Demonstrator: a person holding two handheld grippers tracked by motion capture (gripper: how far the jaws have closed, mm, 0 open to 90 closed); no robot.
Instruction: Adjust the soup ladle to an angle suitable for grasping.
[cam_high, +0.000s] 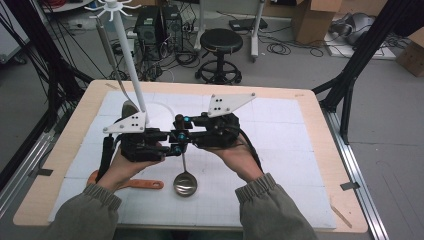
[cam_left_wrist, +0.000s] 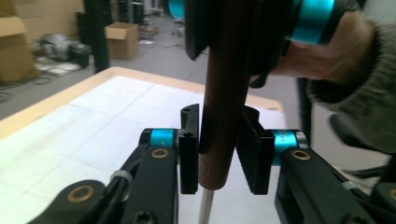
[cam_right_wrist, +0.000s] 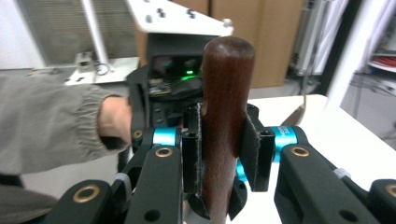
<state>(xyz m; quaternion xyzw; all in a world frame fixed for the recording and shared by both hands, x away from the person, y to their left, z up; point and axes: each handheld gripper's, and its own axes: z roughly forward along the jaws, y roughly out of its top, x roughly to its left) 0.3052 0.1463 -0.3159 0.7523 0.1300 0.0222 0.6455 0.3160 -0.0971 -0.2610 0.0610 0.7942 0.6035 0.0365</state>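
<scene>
From above, a ladle hangs over the middle of the counter, and both claws meet at its brown handle. The handle top points to 12 o'clock and the shiny bowl hangs at 6, so its long line runs straight up and down. The left claw and the right claw grip one above the other. This looks like a hand-over from one claw to the other. In the left claw view, the left claw has the handle between its jaws, with a small gap at the 3 o'clock jaw, so it is apart, not pinching. In the right claw view, the right claw is clamped on the handle. Next, I think the left claw should back away slowly, so it does not bump the ladle.
</scene>
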